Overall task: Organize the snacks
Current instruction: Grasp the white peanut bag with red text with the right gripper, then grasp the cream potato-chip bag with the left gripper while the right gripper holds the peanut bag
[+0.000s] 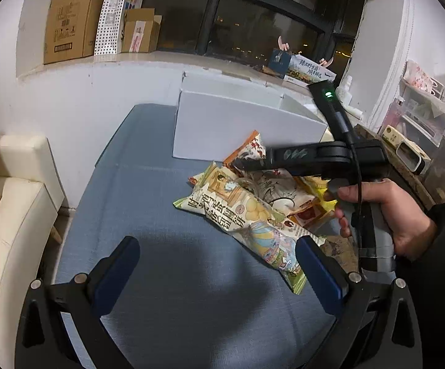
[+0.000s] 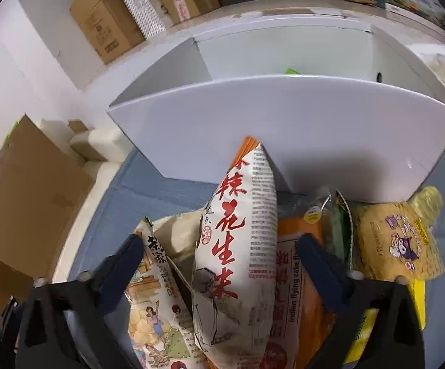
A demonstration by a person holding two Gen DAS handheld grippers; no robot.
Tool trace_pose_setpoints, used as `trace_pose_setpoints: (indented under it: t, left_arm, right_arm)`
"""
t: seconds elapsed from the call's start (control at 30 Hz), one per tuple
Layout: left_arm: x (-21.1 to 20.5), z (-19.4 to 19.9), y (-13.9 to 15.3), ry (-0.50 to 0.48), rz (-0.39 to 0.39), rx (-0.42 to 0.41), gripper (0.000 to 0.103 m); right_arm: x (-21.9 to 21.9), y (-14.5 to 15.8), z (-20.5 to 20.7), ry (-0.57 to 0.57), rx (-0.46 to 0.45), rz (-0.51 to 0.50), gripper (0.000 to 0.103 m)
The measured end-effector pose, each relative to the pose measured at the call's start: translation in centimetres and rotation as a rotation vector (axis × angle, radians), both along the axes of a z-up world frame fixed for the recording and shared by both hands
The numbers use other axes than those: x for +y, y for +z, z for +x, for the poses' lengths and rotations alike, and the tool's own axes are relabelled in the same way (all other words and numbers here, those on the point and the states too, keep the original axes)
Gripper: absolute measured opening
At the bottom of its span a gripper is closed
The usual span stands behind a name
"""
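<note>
A pile of snack bags lies on the blue table in front of an open white box. My left gripper is open and empty over the table, left of the pile. My right gripper is open, its jaws on either side of a white peanut bag with red characters. In the left wrist view the right gripper hovers over the pile. Beside that bag lie a chip bag, an orange cake bag and a yellow bag. The white box stands just behind.
A cream chair stands left of the table. Cardboard boxes sit on the window ledge. Cluttered shelves stand at the right. A brown cardboard box stands at the left in the right wrist view.
</note>
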State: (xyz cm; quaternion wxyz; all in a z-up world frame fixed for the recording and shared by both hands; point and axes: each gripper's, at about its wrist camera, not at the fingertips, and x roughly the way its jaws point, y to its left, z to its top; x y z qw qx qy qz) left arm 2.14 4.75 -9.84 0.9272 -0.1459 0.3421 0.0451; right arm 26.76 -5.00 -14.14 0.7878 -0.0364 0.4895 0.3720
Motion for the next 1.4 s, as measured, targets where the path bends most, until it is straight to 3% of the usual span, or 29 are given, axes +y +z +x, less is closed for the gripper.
trace_pose_setpoints:
  t: [0.17, 0.43, 0.67, 0.8, 0.97, 1.07, 1.17, 1.2, 1.23, 1.27, 1.4]
  left_arm:
    - [-0.3, 0.5, -0.4, -0.002, 0.001, 0.018, 0.103]
    - [-0.5, 2.0, -1.5, -0.014, -0.052, 0.064, 0.103]
    - [-1.2, 4.2, -2.1, -0.030, -0.108, 0.115, 0.103]
    - [-2.3, 6.1, -2.3, -0.023, -0.102, 0.143, 0.103]
    - [-2.9, 8.7, -3.3, 0.028, -0.123, 0.192, 0.103]
    - [-3.4, 10.2, -3.8, 0.087, -0.080, 0.210, 0.103]
    - [-3.4, 11.5, -5.4, 0.106, -0.144, 0.267, 0.102]
    - [-3.6, 11.8, -6.1, 0.091, -0.155, 0.279, 0.099]
    - [-4.0, 11.6, -5.9, 0.076, -0.112, 0.252, 0.089]
    - [-4.6, 11.6, -5.9, 0.041, -0.067, 0.256, 0.071]
    - [-4.7, 10.0, -4.9, -0.022, -0.064, 0.208, 0.065]
  right_arm:
    - [-0.3, -0.6, -0.9, -0.007, -0.028, -0.052, 0.037]
    - [-2.7, 2.7, -4.4, 0.035, -0.191, -0.039, 0.036]
    - [-7.2, 7.0, -7.2, -0.023, -0.318, 0.023, 0.036]
    - [-10.9, 8.7, -9.4, -0.087, -0.379, 0.063, 0.036]
    - [-14.7, 9.0, -11.9, -0.160, -0.397, 0.106, 0.036]
    - [-16.6, 8.9, -13.1, -0.191, -0.395, 0.132, 0.036]
    - [-17.8, 8.5, -13.8, -0.209, -0.390, 0.140, 0.036]
    - [-17.9, 8.4, -13.9, -0.208, -0.393, 0.134, 0.036]
    - [-17.9, 8.2, -13.9, -0.207, -0.393, 0.130, 0.036]
    - [-18.0, 7.9, -13.9, -0.207, -0.386, 0.128, 0.036]
    - [-17.8, 7.3, -13.9, -0.196, -0.373, 0.128, 0.036]
